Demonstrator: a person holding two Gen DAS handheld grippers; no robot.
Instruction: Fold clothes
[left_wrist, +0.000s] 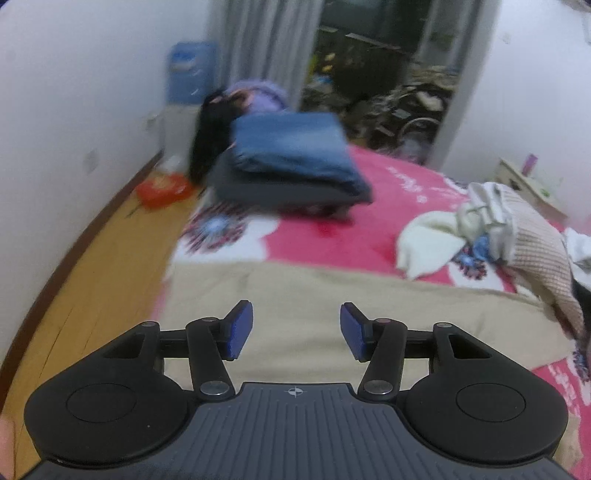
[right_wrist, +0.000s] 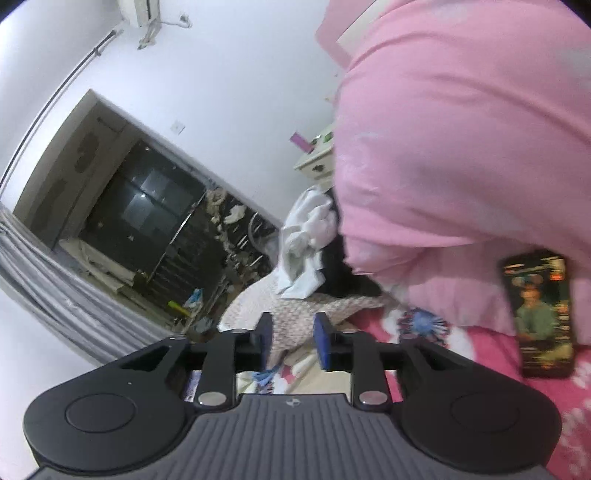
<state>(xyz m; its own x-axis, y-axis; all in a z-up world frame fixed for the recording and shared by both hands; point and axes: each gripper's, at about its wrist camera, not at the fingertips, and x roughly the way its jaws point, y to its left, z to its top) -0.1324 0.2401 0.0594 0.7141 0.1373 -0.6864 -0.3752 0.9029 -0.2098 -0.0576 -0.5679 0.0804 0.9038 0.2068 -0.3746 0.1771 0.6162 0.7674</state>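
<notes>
A beige garment (left_wrist: 295, 291) lies flat on the pink bedspread (left_wrist: 399, 192), just ahead of my left gripper (left_wrist: 296, 330), which is open and empty above its near part. A folded stack, blue jeans (left_wrist: 291, 147) on a dark grey piece (left_wrist: 273, 194), sits at the bed's far left. A heap of unfolded clothes, cream, white and pink-checked (left_wrist: 524, 225), lies at the right. In the right wrist view my right gripper (right_wrist: 291, 341) is tilted, open with a narrow gap and empty; the checked garment (right_wrist: 295, 314) lies just beyond its fingertips, with white clothes (right_wrist: 306, 236) behind.
A big pink pillow or duvet (right_wrist: 461, 129) fills the right of the right wrist view, with a phone (right_wrist: 539, 314) lying by it. The wooden floor (left_wrist: 92, 266), a red bag (left_wrist: 162, 186) and a water dispenser (left_wrist: 188, 74) are to the bed's left. A bedside table (left_wrist: 532, 184) stands far right.
</notes>
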